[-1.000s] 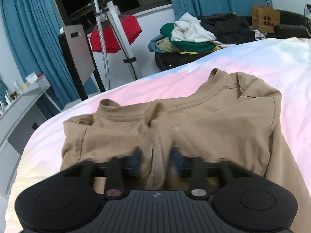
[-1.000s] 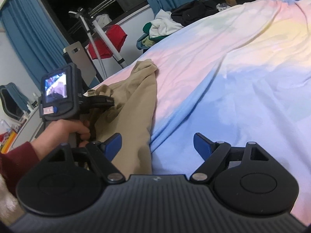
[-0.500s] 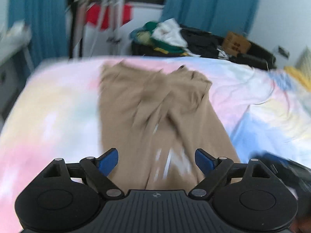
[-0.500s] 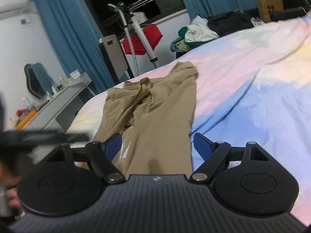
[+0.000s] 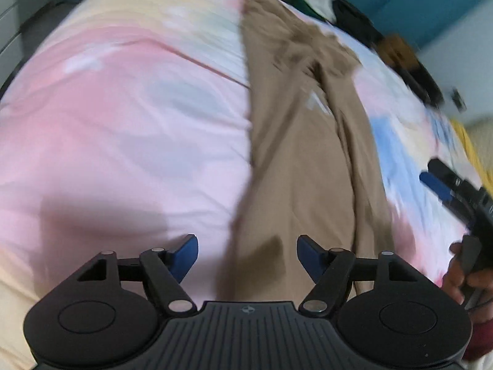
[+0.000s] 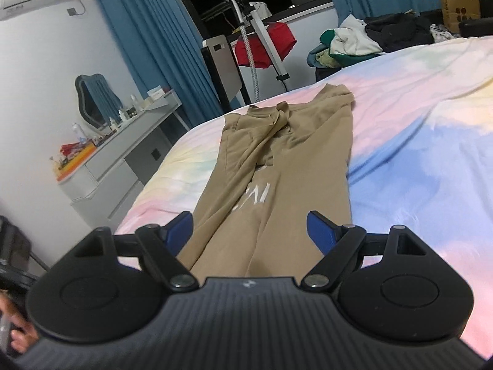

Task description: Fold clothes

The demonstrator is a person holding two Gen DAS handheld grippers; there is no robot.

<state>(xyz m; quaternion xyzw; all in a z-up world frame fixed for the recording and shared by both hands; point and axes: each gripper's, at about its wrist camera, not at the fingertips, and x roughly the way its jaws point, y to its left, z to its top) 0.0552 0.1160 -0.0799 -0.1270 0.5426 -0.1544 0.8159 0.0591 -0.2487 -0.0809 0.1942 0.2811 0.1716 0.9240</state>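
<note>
Both sets of jaws spread, empty, above the narrow tan cotton T-shirt
Sides lie loosely folded inward on the pastel tie-dye bed sheet; a pinch by the left gripper or right gripper catching one layer ahead could drag them open

Your tan shirt soft matt cloth, your bed sheet smooth pastel cloth faintly creased, your right gripper matt black ribbed plastic with blue pads, curtains pleated blue cloth

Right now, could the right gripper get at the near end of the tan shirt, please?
Probably yes: the right gripper is open with the tan shirt lying flat between its fingers, nothing on top.
</note>
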